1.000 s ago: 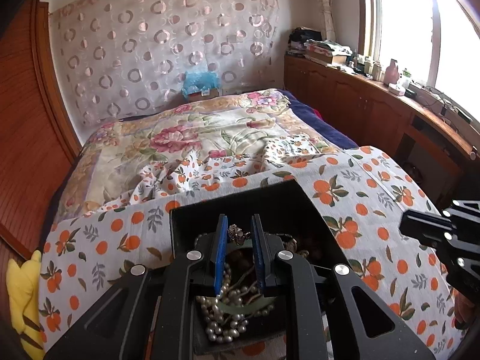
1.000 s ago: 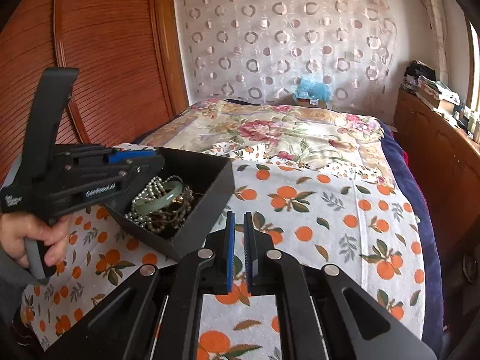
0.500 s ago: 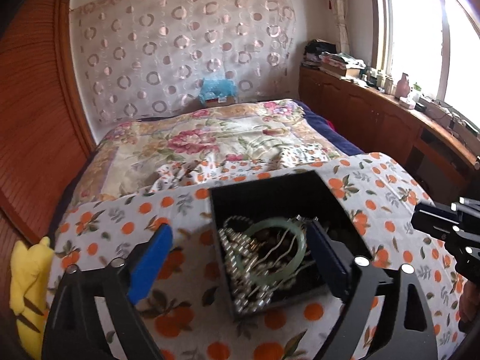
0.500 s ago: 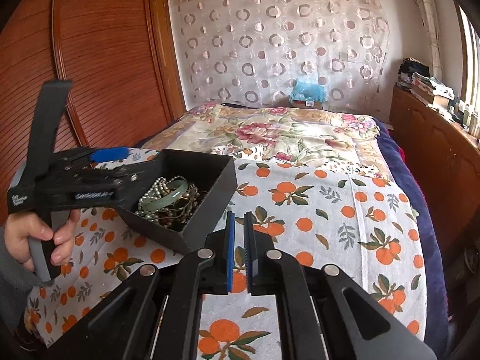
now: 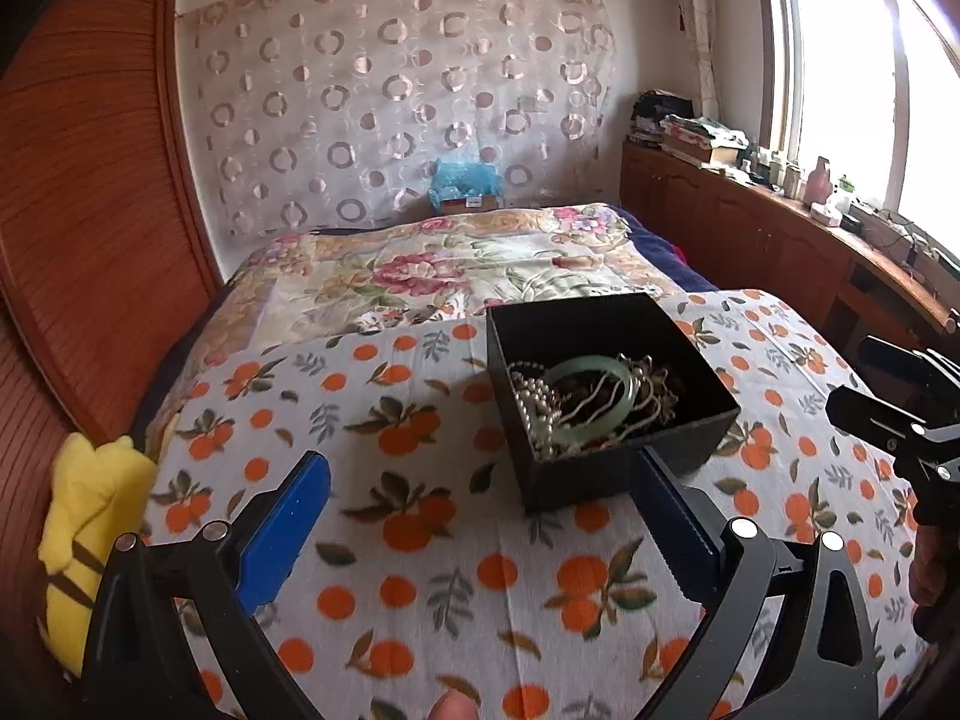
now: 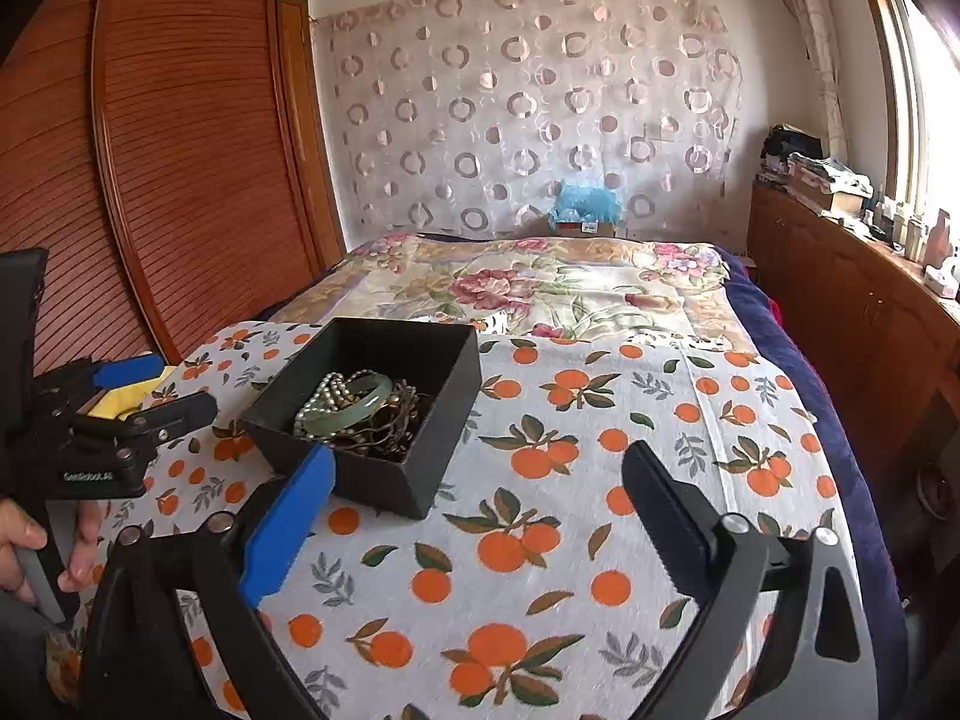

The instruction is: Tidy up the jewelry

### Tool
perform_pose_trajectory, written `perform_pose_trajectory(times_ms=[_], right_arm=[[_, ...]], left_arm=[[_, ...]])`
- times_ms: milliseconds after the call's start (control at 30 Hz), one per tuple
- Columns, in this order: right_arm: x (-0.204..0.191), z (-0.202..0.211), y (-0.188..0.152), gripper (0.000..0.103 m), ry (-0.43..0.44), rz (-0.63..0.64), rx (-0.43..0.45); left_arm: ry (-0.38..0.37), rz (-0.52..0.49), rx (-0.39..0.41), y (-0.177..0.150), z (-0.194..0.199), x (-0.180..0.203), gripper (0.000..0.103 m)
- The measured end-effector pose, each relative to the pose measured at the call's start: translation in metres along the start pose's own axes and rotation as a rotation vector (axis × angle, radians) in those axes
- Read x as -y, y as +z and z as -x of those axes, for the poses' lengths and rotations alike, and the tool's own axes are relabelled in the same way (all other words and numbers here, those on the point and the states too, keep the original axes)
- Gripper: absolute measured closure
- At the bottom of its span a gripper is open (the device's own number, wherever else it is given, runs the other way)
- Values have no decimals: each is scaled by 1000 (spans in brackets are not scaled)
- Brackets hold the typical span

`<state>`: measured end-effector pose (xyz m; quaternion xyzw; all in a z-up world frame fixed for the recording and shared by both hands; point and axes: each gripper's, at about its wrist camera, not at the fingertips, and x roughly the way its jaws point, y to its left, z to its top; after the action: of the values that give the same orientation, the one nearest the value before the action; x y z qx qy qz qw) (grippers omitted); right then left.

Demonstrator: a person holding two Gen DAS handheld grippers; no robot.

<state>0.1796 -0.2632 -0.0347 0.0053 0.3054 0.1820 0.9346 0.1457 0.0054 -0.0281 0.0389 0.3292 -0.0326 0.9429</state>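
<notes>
Both claws are spread wide, nothing pinched: the left gripper (image 5: 480, 516) and the right gripper (image 6: 480, 504) have just been opening, and only orange-print cloth (image 6: 600, 540) is seen between the jaws. From the left claw, the black box (image 5: 606, 468) is found at about one o'clock, just past the right finger; from the right claw, at eleven o'clock. Inside it, the green bangle (image 6: 351, 399), pearls (image 5: 534, 408) and darker chains are piled together, seemingly gathered so that sorting can be done from one spot. Neither claw is touching the box.
</notes>
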Motion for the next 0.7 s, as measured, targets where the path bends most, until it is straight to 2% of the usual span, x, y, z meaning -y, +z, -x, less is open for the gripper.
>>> perform_pose_trajectory(times_ms=[333,700], right_arm=[[-20,32,-8,3,-6,-2,35],[-40,78,-24,3,-9,3,94]], left_arm=[[13,46,47,-20,48,-4,7],[70,60,67,-39,88,-7,7]])
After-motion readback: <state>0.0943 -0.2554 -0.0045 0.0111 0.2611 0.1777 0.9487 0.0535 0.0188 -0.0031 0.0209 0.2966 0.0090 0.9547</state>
